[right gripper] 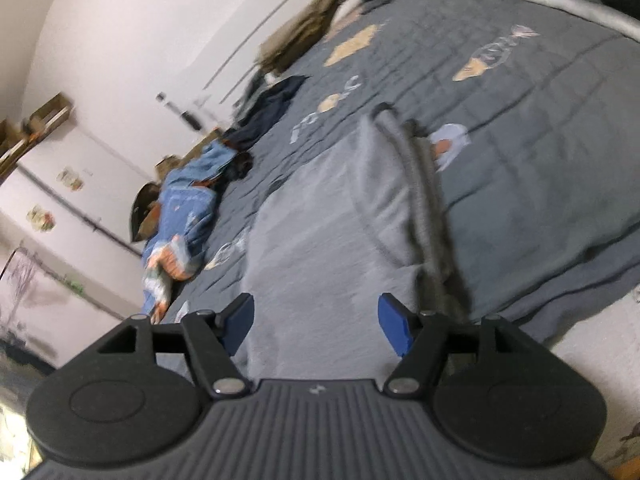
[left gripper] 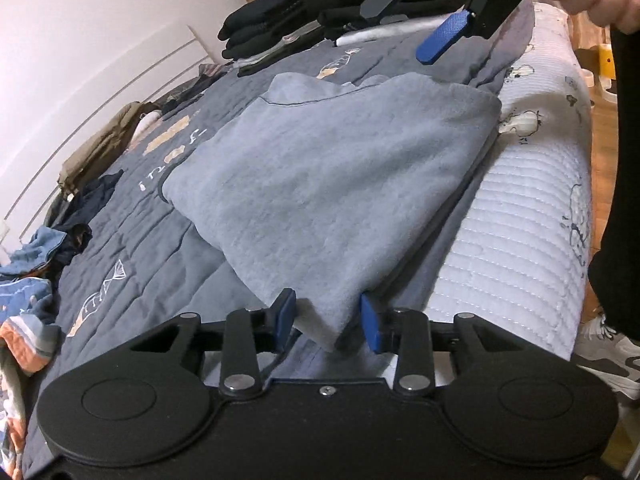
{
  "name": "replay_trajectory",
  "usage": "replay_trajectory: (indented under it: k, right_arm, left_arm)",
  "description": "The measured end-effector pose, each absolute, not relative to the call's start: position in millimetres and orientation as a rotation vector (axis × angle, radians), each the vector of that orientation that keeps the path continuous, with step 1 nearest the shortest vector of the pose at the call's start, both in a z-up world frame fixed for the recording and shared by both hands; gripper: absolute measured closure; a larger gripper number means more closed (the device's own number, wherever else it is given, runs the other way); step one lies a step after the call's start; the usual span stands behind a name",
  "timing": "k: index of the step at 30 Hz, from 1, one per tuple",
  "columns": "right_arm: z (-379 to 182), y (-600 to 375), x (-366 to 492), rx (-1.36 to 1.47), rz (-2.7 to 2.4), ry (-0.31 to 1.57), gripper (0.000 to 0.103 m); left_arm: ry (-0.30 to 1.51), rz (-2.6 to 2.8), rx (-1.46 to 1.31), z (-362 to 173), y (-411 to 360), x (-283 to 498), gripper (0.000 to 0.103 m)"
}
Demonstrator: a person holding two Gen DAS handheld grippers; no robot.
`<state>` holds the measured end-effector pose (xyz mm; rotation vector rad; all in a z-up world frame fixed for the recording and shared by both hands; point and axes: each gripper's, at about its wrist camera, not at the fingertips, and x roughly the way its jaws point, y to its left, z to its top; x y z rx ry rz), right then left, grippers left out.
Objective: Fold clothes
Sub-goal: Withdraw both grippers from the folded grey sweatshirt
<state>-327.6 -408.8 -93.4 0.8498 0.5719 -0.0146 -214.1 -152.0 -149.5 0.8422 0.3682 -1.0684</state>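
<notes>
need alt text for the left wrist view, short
The left gripper, jaws open, straddles a corner of a folded light grey garment lying on a dark grey quilt; the right gripper hovers beyond it.

Legible text: none in either view.
Quilt (left gripper: 168, 240), pale script-like embroidery beside the tan patches, far left of the folded grey garment (left gripper: 332, 184): shaped like letters, not readable.
Quilt, same embroidery in the right wrist view (right gripper: 320, 120): blurred, not readable.
White mattress cover (left gripper: 520, 220), right side: printed animal figures only, no words.
Wall stickers (right gripper: 40, 216), far left: pictures too blurred to tell.
Brands, numbers, signs: none visible.
</notes>
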Motion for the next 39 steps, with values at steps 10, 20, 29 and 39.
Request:
replay_trajectory:
  k: [10,20,29,39]
  right_arm:
    - [-125,-399,-308,0.824,-0.093,0.788,0.032]
    - [-120,-394,-314,0.782,-0.134,0.797,0.032]
    - [-117,-381,-302,0.756,-0.059,0.782,0.031]
    - [-128,-374,-297,0.727,-0.112,0.849,0.014]
  left_arm:
    - [0.409,-1.084,0.863,-137,-138,-204,0.095]
    - [0.565,-1.175,0.596,-110,-127,-191,0.088]
    - [0.613,-1.155,0.320,-89,-123,-173,0.036]
    - [0.609,-1.106,0.290,-83,-125,-180,0.007]
